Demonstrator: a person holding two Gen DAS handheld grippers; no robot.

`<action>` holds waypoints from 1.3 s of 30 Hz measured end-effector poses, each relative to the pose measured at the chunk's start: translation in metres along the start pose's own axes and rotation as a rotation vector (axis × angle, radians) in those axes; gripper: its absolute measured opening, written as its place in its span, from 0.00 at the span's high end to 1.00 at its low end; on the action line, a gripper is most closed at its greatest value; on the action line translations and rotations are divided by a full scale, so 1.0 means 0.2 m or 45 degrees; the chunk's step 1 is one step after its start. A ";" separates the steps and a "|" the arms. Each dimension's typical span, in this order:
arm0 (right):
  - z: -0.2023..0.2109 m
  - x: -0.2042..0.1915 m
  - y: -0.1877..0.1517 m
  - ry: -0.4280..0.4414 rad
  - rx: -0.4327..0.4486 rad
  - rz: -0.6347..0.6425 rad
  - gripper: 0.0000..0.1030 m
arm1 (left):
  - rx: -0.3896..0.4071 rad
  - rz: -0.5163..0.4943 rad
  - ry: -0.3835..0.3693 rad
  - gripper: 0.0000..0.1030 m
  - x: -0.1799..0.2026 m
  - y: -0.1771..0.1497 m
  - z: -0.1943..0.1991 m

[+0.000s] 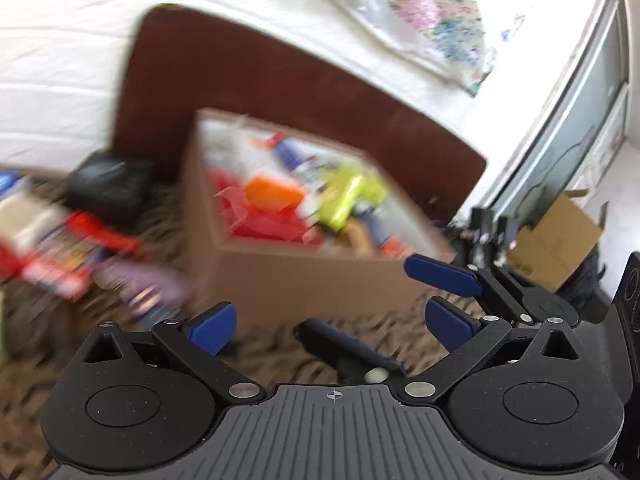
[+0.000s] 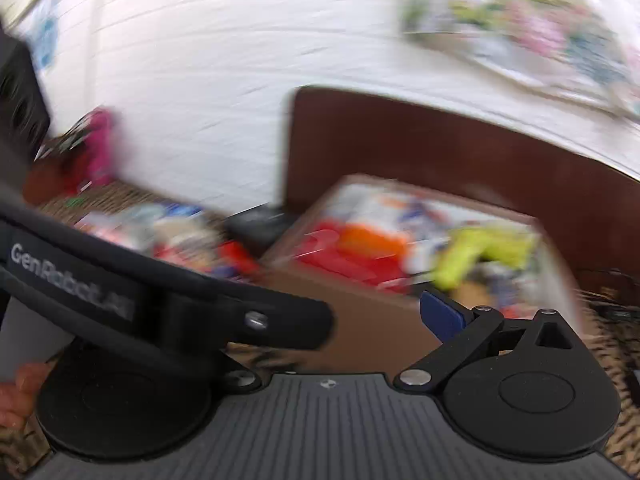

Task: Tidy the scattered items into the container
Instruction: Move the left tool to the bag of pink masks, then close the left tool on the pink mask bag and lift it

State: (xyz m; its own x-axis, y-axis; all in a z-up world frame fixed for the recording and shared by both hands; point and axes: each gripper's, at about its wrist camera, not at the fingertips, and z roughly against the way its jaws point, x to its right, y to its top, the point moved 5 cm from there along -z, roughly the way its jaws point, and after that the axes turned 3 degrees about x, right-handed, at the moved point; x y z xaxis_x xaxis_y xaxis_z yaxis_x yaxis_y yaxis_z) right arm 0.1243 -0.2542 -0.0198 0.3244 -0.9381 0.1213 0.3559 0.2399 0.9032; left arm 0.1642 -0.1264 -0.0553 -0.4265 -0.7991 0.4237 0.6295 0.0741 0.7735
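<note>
A brown cardboard box (image 1: pixel 304 276) stands on a patterned rug, holding red, orange, yellow-green and blue items; it also shows in the right wrist view (image 2: pixel 372 312). Loose items lie left of it: a red packet (image 1: pixel 60 264), a purple one (image 1: pixel 148 284), a black box (image 1: pixel 110 186). My left gripper (image 1: pixel 332 326) is open and empty, low in front of the box. My right gripper (image 1: pixel 408 300) shows at the right, jaws apart. In the right wrist view only its right blue finger (image 2: pixel 442 316) shows; the left gripper's body (image 2: pixel 168 296) hides the other. Both views are motion-blurred.
A dark brown board (image 1: pixel 280 80) stands behind the box against a white bed (image 1: pixel 60 60) with a floral pillow (image 1: pixel 424 20). A second cardboard box (image 1: pixel 556 236) sits at the right by a glass door. Pink and red things (image 2: pixel 92 148) lie far left.
</note>
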 end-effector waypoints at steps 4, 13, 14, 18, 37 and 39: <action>-0.06 -0.35 -0.06 0.096 -0.034 0.063 0.03 | -0.019 0.064 0.126 0.00 -0.24 -0.18 0.21; -0.27 -0.85 -0.04 0.305 -0.072 0.034 0.06 | 0.064 0.218 0.352 0.00 -0.74 -0.27 0.57; -0.29 -0.90 -0.02 0.320 -0.064 0.049 0.07 | 0.082 0.246 0.364 0.00 -0.80 -0.25 0.60; -0.37 -1.05 0.01 0.398 -0.054 0.116 0.18 | 0.118 0.308 0.390 0.03 -0.99 -0.18 0.65; -0.89 -1.19 -0.01 0.449 -0.252 0.016 0.41 | 0.027 0.256 0.404 0.27 -1.39 0.06 0.37; -0.90 -1.21 -0.01 0.454 -0.239 0.040 0.41 | 0.021 0.246 0.408 0.27 -1.39 0.07 0.35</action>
State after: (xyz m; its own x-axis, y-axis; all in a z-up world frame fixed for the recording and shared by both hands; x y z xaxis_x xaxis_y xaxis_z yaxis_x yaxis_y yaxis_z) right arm 0.2024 0.0163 -0.1247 0.6095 -0.7921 -0.0323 0.4843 0.3398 0.8062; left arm 0.2461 0.1391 -0.1292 -0.0745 -0.9155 0.3954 0.6669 0.2491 0.7023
